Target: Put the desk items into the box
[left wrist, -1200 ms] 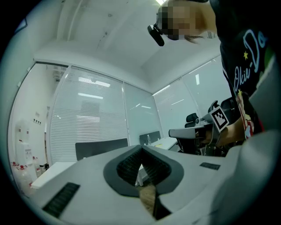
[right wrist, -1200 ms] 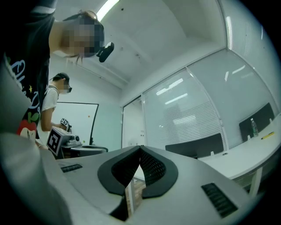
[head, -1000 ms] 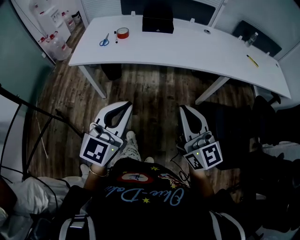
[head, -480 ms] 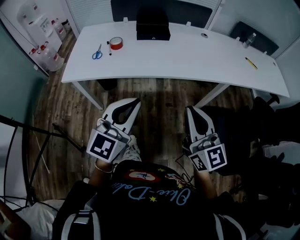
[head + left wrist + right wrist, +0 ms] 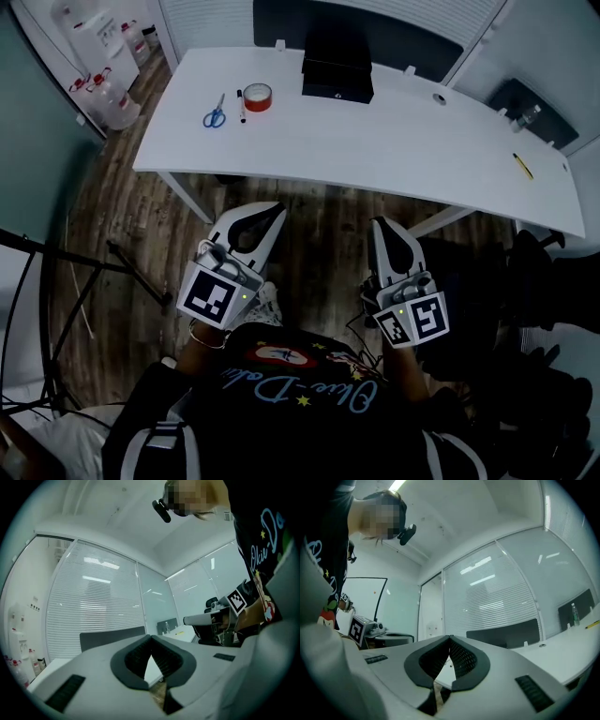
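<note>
Blue-handled metal scissors [image 5: 215, 112] on the white worktop [image 5: 394, 131] look light, stiff and slippery, so are probably best pinched at the pivot, while the left hand-held gripper [image 5: 269, 216] and right hand-held gripper [image 5: 381, 228] are both pressed together, empty.

Your desk [image 5: 394, 131] has a smooth, matt white top, and the floor [image 5: 319, 220] under it is grainy wood plank. The box [image 5: 337, 77] looks matt black. Your left gripper [image 5: 276, 212] and right gripper [image 5: 378, 225] are smooth white plastic with ribbed black pads [image 5: 168, 660].

Head view: steeply down over left gripper [image 5: 275, 212], right gripper [image 5: 380, 224] and desk [image 5: 394, 141]. Gripper views: roughly level along their jaws, facing that desk.
</note>
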A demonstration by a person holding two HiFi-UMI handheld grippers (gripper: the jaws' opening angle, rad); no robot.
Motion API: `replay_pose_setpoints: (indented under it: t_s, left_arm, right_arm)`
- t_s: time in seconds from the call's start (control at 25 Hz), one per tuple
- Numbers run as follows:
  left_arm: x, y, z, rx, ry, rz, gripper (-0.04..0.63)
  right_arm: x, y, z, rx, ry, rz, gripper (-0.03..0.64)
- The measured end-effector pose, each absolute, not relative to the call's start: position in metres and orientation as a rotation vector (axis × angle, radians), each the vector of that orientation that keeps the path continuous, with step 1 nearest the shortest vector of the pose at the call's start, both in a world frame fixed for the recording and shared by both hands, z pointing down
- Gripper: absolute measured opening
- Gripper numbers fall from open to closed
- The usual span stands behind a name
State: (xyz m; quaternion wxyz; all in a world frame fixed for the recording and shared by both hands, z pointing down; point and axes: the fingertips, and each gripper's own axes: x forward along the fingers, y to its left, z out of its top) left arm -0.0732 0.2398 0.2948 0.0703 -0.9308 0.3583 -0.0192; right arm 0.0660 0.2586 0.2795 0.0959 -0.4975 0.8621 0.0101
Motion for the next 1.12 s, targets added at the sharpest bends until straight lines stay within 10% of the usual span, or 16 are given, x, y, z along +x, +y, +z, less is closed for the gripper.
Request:
replay_pose_setpoints:
  t_s: [1.12]
  left_arm:
    - [-0.114, 0.071, 0.31, -2.796, 1.179, -0.058, 0.029]
  right_arm:
    - [0.036, 0.092, 0.289, -1.402, 2.586, -0.005, 0.014]
